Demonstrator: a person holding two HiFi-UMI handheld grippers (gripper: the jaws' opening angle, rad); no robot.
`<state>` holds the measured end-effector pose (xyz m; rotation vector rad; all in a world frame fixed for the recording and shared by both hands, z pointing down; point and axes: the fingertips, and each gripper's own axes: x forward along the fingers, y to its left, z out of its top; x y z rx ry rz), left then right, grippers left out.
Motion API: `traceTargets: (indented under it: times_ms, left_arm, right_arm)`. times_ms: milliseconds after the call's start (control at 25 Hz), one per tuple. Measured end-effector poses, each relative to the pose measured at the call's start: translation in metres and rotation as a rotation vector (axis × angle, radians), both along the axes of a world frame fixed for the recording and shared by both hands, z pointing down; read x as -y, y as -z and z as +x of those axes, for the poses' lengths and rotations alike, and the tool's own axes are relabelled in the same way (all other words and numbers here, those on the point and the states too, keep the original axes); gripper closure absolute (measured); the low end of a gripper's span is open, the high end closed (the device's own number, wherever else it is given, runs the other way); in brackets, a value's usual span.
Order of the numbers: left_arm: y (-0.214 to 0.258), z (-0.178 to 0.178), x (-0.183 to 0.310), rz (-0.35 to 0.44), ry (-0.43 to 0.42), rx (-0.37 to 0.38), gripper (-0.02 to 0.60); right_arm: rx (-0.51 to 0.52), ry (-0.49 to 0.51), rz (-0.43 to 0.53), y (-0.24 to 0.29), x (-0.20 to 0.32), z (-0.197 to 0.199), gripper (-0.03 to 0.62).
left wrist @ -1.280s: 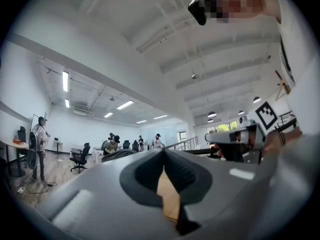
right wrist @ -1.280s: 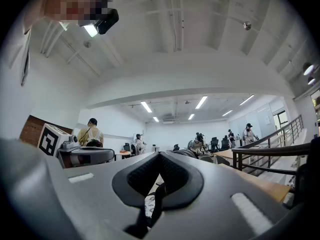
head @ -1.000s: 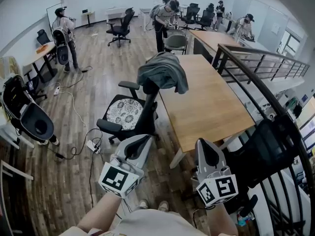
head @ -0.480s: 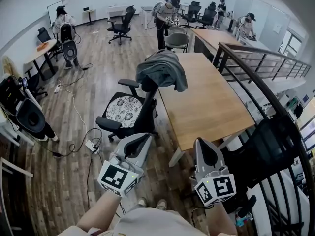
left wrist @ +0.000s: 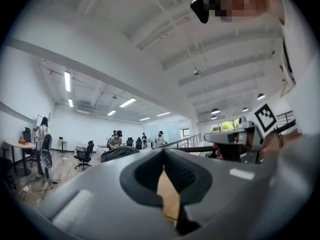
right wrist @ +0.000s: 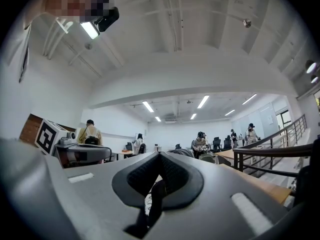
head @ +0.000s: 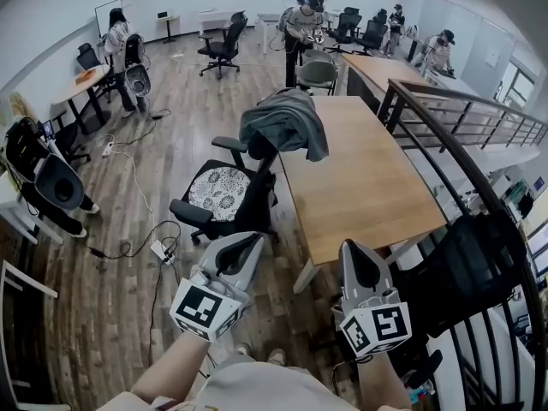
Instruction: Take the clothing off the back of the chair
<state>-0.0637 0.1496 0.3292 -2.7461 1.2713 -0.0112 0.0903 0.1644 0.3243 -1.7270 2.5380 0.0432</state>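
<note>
Draped over the back of the black chair, the grey garment, probably a jacket, looks soft and light, best pinched at a bunched fold on top; the left gripper and right gripper, both closed and empty, hang well short of it.

Bright ceiling strip lighting (fisheye-warped edges).

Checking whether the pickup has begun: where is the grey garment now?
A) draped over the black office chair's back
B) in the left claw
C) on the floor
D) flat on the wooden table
A: the grey garment hangs over the back of the black office chair, and the left claw and right claw are shut and empty.
</note>
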Motion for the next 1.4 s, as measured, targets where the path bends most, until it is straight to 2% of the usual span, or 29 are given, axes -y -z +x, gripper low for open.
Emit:
traceTargets:
  times_ms: [480,840,1400]
  left_arm:
    - [0.003,0.024,-0.013,0.024,0.035,0.007,0.581]
    - [0.006,0.026,-0.011,0.038,0.05,-0.002,0.581]
    - [-0.01,0.019,0.055,0.018,0.015,-0.007,0.581]
  right_arm:
    - [0.028,0.013,0.023,-0.002,-0.001,0.039,0.594]
    - [0.01,0.028,0.039,0.003,0.003,0.039,0.594]
    - [-0.027,0.031,0.024,-0.01,0.066,0.022,0.594]
